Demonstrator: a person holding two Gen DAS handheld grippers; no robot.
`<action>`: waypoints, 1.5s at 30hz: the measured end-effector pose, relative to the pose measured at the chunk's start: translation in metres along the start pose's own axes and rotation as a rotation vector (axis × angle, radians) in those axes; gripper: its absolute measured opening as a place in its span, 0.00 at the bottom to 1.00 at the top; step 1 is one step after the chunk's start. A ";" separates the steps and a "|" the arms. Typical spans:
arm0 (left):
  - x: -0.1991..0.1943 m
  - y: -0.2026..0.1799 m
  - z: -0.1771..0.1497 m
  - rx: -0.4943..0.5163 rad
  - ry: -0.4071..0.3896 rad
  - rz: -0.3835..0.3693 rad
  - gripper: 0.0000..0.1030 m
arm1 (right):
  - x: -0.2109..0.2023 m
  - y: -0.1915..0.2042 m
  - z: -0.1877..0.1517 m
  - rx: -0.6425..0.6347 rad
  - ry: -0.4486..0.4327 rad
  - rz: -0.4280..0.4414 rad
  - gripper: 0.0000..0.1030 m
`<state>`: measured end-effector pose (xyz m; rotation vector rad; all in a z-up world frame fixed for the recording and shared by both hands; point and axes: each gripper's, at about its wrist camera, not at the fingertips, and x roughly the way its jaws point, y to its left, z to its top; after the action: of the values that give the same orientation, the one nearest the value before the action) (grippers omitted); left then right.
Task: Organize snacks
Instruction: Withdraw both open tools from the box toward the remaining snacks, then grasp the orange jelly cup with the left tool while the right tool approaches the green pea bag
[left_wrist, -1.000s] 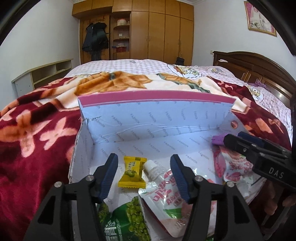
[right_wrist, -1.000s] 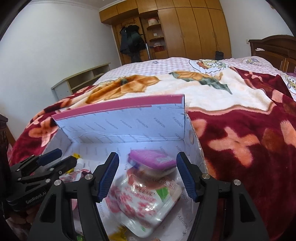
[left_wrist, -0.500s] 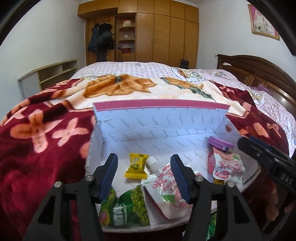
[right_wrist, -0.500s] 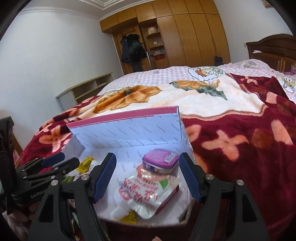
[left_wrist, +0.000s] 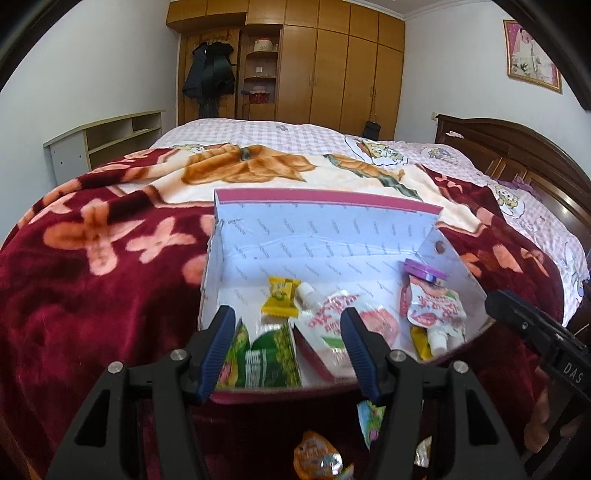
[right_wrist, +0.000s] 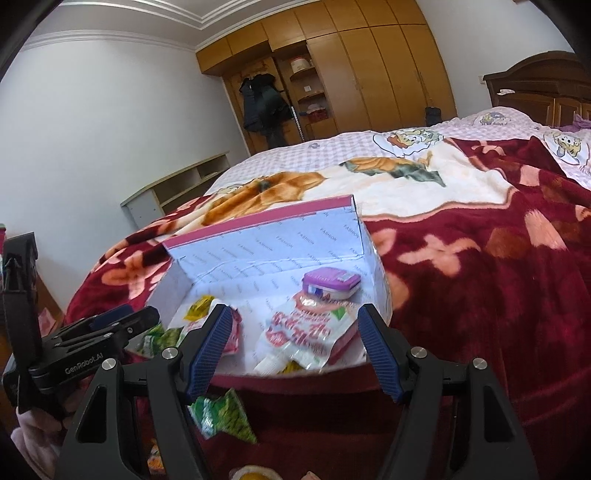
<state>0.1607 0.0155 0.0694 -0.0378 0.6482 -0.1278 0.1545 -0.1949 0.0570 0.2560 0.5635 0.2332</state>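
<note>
A white box with a pink rim (left_wrist: 325, 197) (right_wrist: 266, 229) lies open on the red flowered blanket. Inside it are a yellow candy (left_wrist: 279, 301), a green pea packet (left_wrist: 264, 354), a pink spout pouch (left_wrist: 332, 325), a second pouch (left_wrist: 436, 314) (right_wrist: 306, 332) and a purple tub (left_wrist: 424, 271) (right_wrist: 330, 282). My left gripper (left_wrist: 286, 332) hovers open before the box's near edge, holding nothing. My right gripper (right_wrist: 295, 332) is open too, nothing pressed between its pads. Each gripper shows at the edge of the other's view.
Loose snacks lie on the blanket in front of the box: an orange jelly cup (left_wrist: 314, 454), a small packet (left_wrist: 369, 417) and a green packet (right_wrist: 225, 413). A wooden headboard (left_wrist: 517, 155) stands to the right, a low shelf (left_wrist: 107, 136) to the left.
Both grippers have drawn back from the box and risen a little, so its near edge and the loose snacks show. The pouch and purple tub now rest in the box.
</note>
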 end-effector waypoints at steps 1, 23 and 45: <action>-0.002 0.000 -0.002 -0.001 0.003 0.000 0.61 | -0.002 0.000 -0.002 0.001 0.001 0.000 0.70; -0.008 -0.006 -0.063 -0.030 0.150 0.003 0.61 | -0.034 -0.007 -0.046 0.059 0.046 0.020 0.70; 0.014 -0.016 -0.096 -0.031 0.210 0.024 0.47 | -0.026 -0.017 -0.064 0.102 0.096 0.040 0.70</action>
<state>0.1116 -0.0014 -0.0143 -0.0465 0.8598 -0.0994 0.1005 -0.2072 0.0122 0.3567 0.6672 0.2565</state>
